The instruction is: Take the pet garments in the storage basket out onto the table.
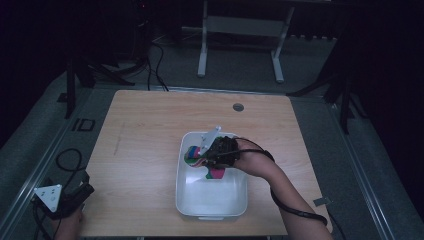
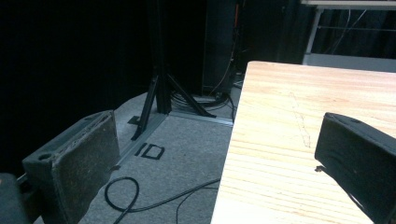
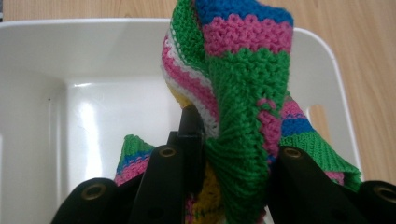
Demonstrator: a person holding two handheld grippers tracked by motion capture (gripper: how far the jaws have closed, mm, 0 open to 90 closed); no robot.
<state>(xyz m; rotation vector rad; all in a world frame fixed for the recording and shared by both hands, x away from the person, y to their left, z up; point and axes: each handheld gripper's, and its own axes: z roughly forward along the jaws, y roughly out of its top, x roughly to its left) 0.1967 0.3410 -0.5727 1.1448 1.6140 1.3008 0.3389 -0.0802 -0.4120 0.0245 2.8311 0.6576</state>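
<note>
Right gripper clamped on a striped knitted cloth over the white bin.

Its two black jaws pinch a green fold of the cloth, whose pink, blue, white and yellow bands bunch above them and trail toward the bin's floor; in the high view the right gripper sits over the bin's far end with the cloth hanging inside it, though the dim light makes it hard to say whether the lower end touches the floor. The bin stands on the wooden table, near its front edge. Well left of the bin, at the table's front left corner, the left gripper has its jaws wide apart, nothing between them.
</note>
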